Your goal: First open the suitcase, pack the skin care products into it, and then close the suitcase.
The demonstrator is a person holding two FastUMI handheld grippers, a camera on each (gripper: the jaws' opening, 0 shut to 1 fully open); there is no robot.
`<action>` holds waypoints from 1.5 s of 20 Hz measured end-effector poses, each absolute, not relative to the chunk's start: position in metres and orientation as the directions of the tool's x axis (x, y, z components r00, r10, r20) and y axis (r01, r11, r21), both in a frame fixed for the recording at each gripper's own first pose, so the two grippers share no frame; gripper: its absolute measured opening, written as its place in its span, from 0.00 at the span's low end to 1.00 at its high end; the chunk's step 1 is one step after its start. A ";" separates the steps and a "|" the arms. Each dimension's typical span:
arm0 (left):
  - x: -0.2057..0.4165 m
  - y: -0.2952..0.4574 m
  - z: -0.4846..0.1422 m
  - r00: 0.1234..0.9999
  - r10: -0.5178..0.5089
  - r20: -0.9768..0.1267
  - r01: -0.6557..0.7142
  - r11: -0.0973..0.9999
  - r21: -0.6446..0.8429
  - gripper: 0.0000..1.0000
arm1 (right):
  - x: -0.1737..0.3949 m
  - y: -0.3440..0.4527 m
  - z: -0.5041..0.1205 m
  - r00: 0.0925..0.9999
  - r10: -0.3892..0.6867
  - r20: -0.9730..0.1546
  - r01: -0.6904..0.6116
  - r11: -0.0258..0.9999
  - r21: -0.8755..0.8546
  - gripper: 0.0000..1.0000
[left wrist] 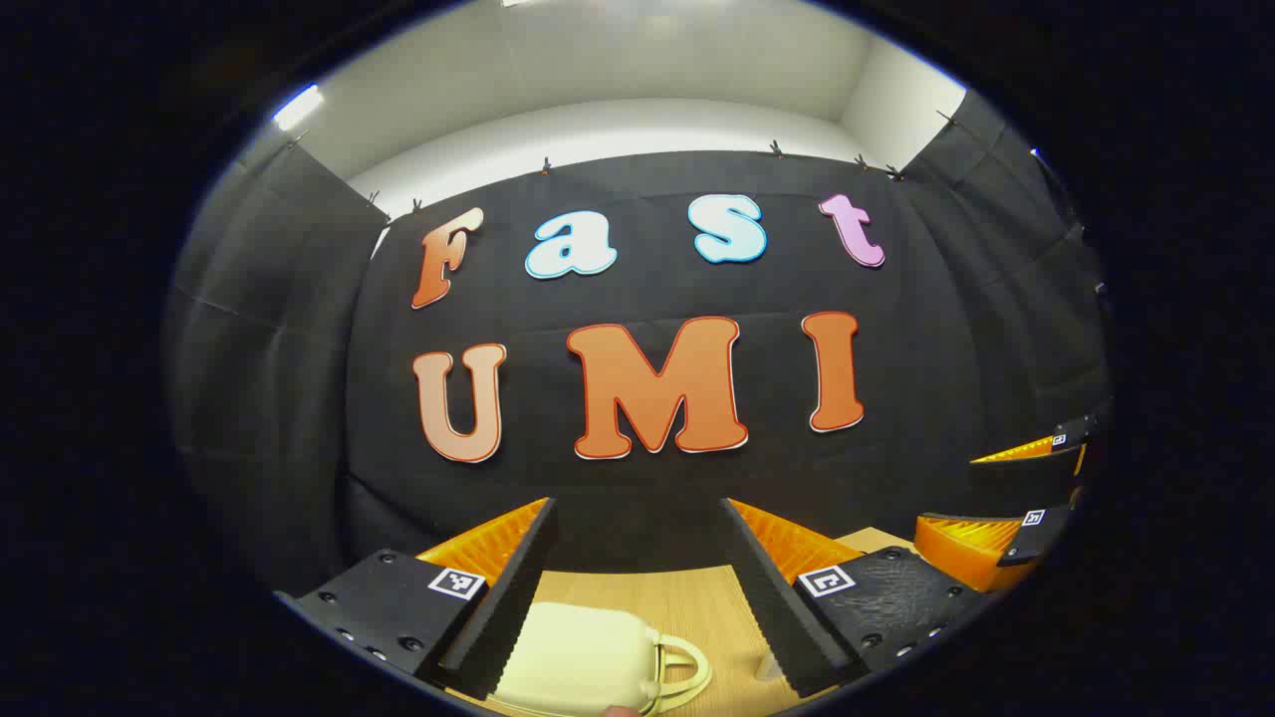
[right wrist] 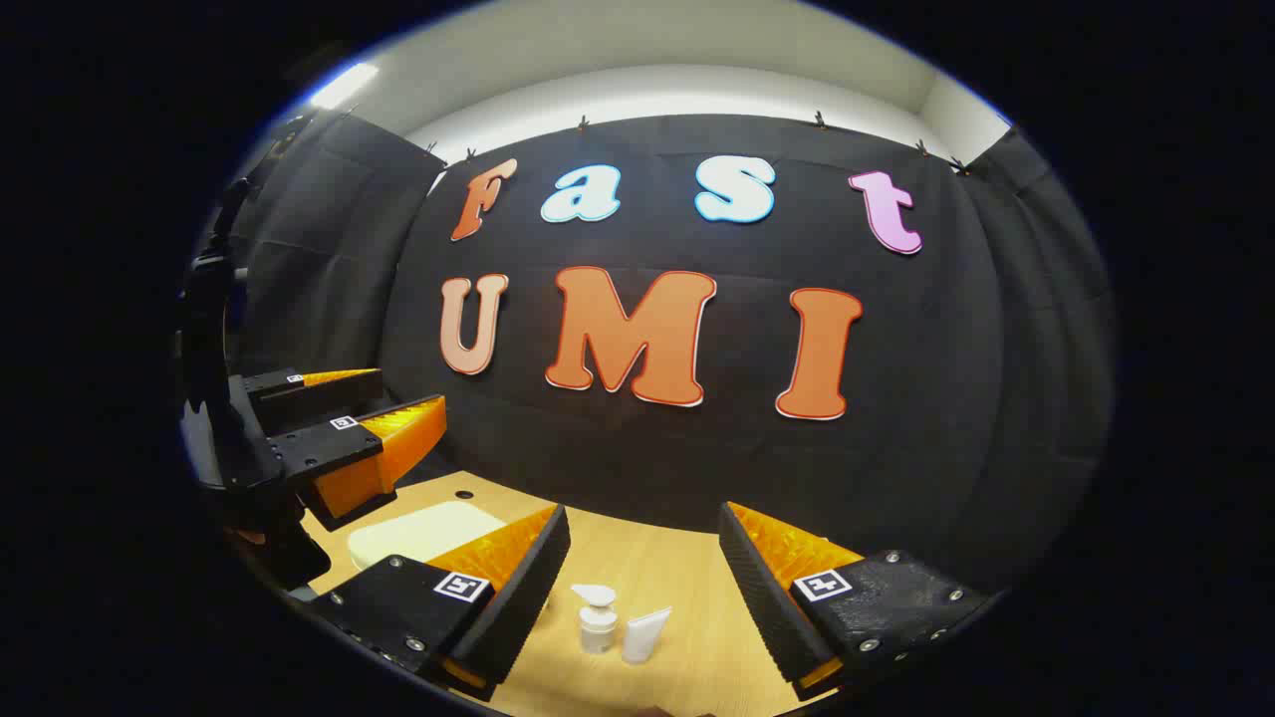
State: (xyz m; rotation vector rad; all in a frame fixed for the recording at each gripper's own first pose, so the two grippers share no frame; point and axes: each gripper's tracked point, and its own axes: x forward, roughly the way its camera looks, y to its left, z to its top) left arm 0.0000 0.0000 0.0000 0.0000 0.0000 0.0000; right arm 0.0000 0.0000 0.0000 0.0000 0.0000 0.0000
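A small cream suitcase (left wrist: 583,657) with a looped handle lies closed on the wooden table (left wrist: 697,597), just below my left gripper (left wrist: 637,518), which hangs open above it. In the right gripper view the same suitcase (right wrist: 423,531) lies at the left, partly behind a finger. A white pump bottle (right wrist: 597,617) and a white tube (right wrist: 645,634) stand side by side on the table (right wrist: 647,553) under my right gripper (right wrist: 642,523), which is open and holds nothing. The other gripper (right wrist: 374,423) hovers over the suitcase at the left, and from the left view the right gripper (left wrist: 996,503) appears at the right edge.
The black cloth wall closes the table off at the back and on both sides. A small dark hole (right wrist: 464,494) marks the tabletop near the far edge behind the suitcase. Bare wood lies between the suitcase and the two products.
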 end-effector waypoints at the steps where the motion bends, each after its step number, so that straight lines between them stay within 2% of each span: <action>1: -0.001 0.000 -0.001 1.000 0.002 -0.001 -0.002 1.000 -0.001 1.00 | 0.000 0.003 0.002 1.000 0.011 0.007 -0.011 1.000 -0.005 0.95; 5: -0.005 0.001 0.001 1.000 0.014 0.004 -0.014 1.000 -0.006 1.00 | 0.001 0.011 0.001 1.000 0.025 0.015 -0.025 1.000 -0.005 0.95; 9: -0.004 -0.007 -0.001 1.000 -0.023 0.001 0.023 0.998 -0.051 0.98 | -0.003 0.007 0.002 1.000 0.006 0.012 -0.006 1.000 -0.002 0.95; 10: -0.006 -0.010 -0.001 0.999 -0.033 0.002 0.033 0.998 -0.061 0.98 | -0.004 0.005 0.001 1.000 -0.004 0.007 0.004 1.000 -0.003 0.99; 11: -0.007 -0.010 0.000 0.999 -0.036 0.003 0.036 0.997 -0.066 1.00 | -0.006 0.004 0.001 1.000 -0.010 0.006 0.010 1.000 -0.004 0.95; 12: -0.007 -0.008 0.000 0.999 -0.037 0.006 0.037 0.997 -0.067 0.98 | -0.009 0.002 0.003 1.000 -0.019 0.008 0.020 1.000 -0.006 0.95; 18: 0.002 -0.003 -0.022 0.998 -0.045 -0.047 0.044 0.999 -0.025 1.00 | -0.011 0.003 0.002 0.999 -0.042 0.009 0.042 0.999 -0.027 0.95; 19: 0.002 0.000 -0.026 0.998 -0.040 -0.057 0.040 0.999 -0.010 0.98 | -0.012 0.002 0.001 0.999 -0.047 0.011 0.047 0.998 -0.029 0.99; 20: 0.004 0.002 -0.032 0.997 -0.042 -0.067 0.043 0.999 0.012 0.98 | -0.011 0.000 0.001 0.999 -0.053 0.012 0.053 0.998 -0.030 0.95; 21: 0.004 -0.001 -0.039 0.995 -0.054 -0.081 0.057 0.998 0.041 0.98 | -0.011 -0.003 0.000 0.998 -0.060 0.012 0.060 0.998 -0.030 0.99; 22: 0.005 -0.005 -0.047 0.993 -0.066 -0.098 0.073 0.995 0.070 0.98 | -0.010 -0.007 -0.002 0.998 -0.067 0.010 0.067 0.997 -0.030 0.92; 23: 0.005 -0.010 -0.059 0.989 -0.080 -0.122 0.093 0.990 0.103 0.98 | -0.009 -0.011 -0.004 0.997 -0.072 0.006 0.072 0.997 -0.029 0.95; 25: 0.005 -0.018 -0.088 0.978 -0.105 -0.179 0.137 0.974 0.181 0.98 | -0.004 -0.020 -0.006 0.997 -0.081 0.000 0.081 0.996 -0.029 0.95; 30: 0.002 -0.051 -0.153 0.947 -0.165 -0.274 0.266 0.883 0.387 1.00 | 0.005 -0.048 -0.010 0.993 -0.120 -0.003 0.120 0.991 -0.056 0.96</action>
